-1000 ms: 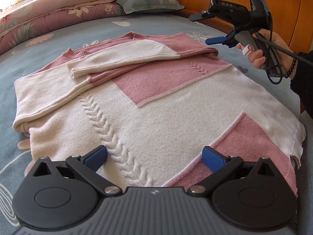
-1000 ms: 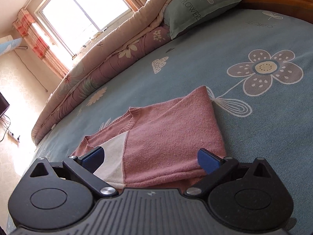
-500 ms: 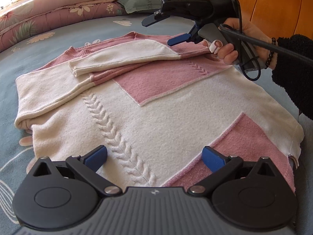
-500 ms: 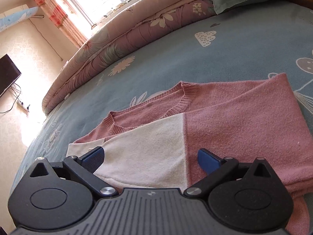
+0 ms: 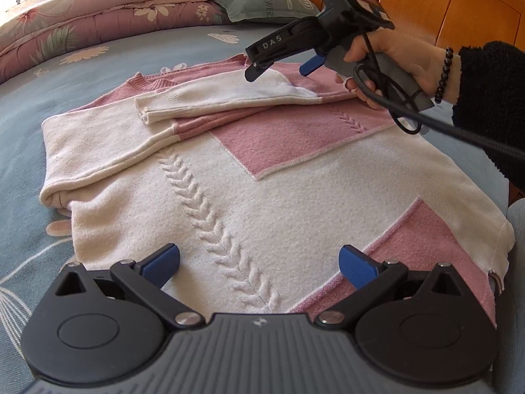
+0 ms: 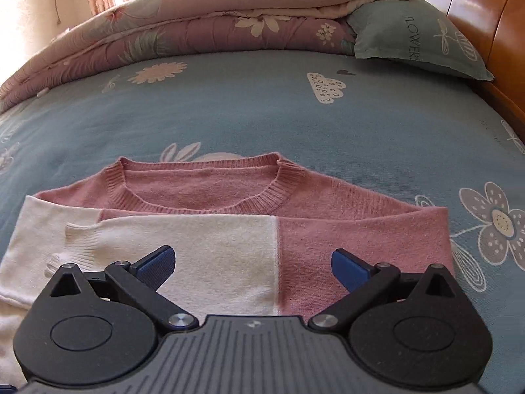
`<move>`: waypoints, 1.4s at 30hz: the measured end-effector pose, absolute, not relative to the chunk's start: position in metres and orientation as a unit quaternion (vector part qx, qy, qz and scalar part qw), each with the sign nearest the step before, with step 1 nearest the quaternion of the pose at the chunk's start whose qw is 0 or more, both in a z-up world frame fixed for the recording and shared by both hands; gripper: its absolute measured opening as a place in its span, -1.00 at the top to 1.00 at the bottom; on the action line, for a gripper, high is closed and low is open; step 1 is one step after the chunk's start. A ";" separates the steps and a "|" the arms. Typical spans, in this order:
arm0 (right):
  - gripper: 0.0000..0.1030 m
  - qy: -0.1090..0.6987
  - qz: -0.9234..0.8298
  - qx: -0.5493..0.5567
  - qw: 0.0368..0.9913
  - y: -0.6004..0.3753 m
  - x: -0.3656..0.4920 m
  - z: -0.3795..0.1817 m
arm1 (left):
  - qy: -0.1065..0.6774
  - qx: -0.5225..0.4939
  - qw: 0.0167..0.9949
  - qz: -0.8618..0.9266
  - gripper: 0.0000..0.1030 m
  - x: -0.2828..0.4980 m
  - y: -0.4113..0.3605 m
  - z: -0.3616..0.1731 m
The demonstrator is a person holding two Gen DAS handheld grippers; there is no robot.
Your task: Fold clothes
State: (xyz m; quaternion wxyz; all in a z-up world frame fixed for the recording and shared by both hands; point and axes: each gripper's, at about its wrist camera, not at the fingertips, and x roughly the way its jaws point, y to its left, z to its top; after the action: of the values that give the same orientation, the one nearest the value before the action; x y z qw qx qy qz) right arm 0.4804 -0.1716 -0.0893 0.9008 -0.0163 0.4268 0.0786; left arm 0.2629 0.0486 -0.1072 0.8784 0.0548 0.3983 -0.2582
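Left tongs (image 5: pixel 259 262) agape – right tongs (image 6: pixel 252 262) agape, hand-held.

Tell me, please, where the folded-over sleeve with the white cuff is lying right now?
In the left wrist view the sleeve lies across the sweater's upper chest, just below the neckline, cuff toward the left, under the right gripper.

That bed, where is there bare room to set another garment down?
Bare blue sheet lies between the sweater's collar and the rolled quilt, and right of the sweater toward the pillow. The near half is covered by the sweater itself.
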 end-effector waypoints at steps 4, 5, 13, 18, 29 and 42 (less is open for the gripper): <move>-1.00 0.424 0.065 -0.027 0.903 -0.169 0.491 -0.105 | 0.400 0.059 0.879 -0.255 -0.99 0.264 0.047 -0.108; -1.00 0.433 0.066 -0.021 0.899 -0.172 0.493 -0.103 | 0.400 0.059 0.879 -0.253 -0.99 0.265 0.047 -0.108; -1.00 0.411 0.112 -0.022 0.905 -0.201 0.396 -0.060 | 0.395 0.064 0.882 -0.248 -0.99 0.257 0.047 -0.103; -1.00 0.440 0.130 -0.035 0.888 -0.222 0.306 -0.084 | 0.396 0.065 0.883 -0.243 -0.99 0.257 0.045 -0.103; -1.00 0.380 0.109 -0.015 0.918 -0.248 0.181 -0.121 | 0.388 0.080 0.888 -0.234 -0.99 0.254 0.041 -0.113; -1.00 0.365 0.098 -0.025 0.925 -0.244 0.177 -0.122 | 0.374 0.066 0.901 -0.209 -0.99 0.247 0.038 -0.116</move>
State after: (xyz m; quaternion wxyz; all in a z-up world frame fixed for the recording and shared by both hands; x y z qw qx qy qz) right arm 0.1767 -0.2445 -0.1216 0.9253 -0.0255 0.3654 0.0984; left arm 0.2475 0.0377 -0.1158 0.9013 0.0664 0.3737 -0.2089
